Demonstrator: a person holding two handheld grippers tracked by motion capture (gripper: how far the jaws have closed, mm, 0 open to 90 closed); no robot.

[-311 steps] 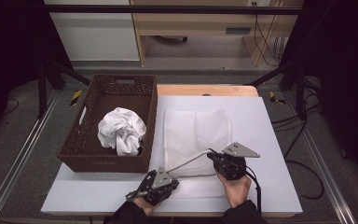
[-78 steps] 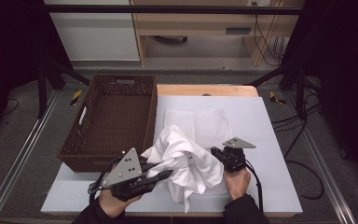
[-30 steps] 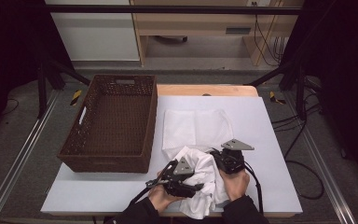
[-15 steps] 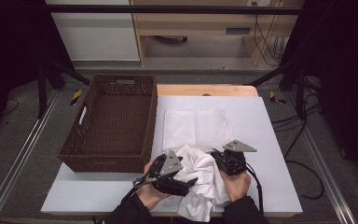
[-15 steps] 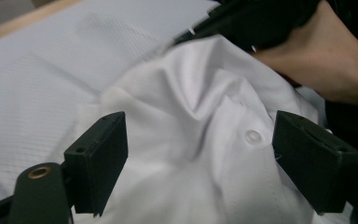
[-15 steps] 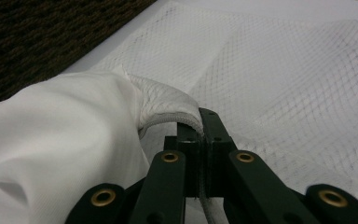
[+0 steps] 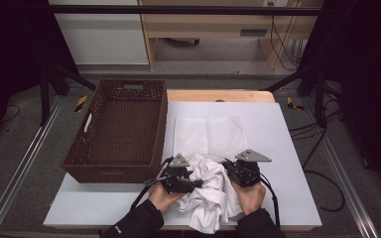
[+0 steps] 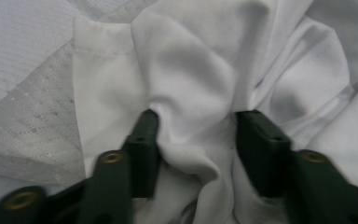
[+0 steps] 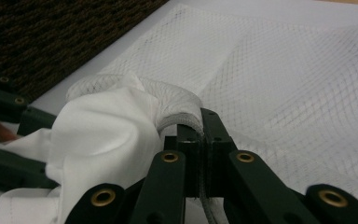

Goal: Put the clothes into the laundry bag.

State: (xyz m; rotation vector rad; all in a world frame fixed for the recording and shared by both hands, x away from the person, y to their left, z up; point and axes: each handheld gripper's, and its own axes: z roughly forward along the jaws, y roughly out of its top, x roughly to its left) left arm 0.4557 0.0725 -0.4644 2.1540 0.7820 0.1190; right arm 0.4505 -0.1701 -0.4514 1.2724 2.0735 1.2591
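A crumpled white cloth [image 7: 209, 191] lies at the near edge of the table, partly on a flat white mesh bag [image 7: 208, 134]. My left gripper [image 7: 191, 184] pushes into the cloth from the left. Its jaws have just been closing. In the left gripper view a thick fold of the cloth [image 8: 191, 70] bulges between the left gripper [image 8: 198, 135] pads, which press on it. My right gripper [image 7: 228, 168] sits at the cloth's right side. In the right gripper view the right gripper [image 9: 200, 128] is shut on the bag's corded rim [image 9: 177, 100], with cloth [image 9: 107, 130] bunched at the opening.
An empty dark wicker basket [image 7: 119, 129] stands on the left of the white table top [image 7: 278, 148], close to my left hand. Mesh of the bag [image 9: 284, 84] spreads flat beyond the right gripper. A wooden strip [image 7: 218, 95] runs along the far edge.
The left gripper drew back a little from the cloth, then took a new fold between its jaws. The cloth bunched up more toward the bag's opening. The right gripper stayed put.
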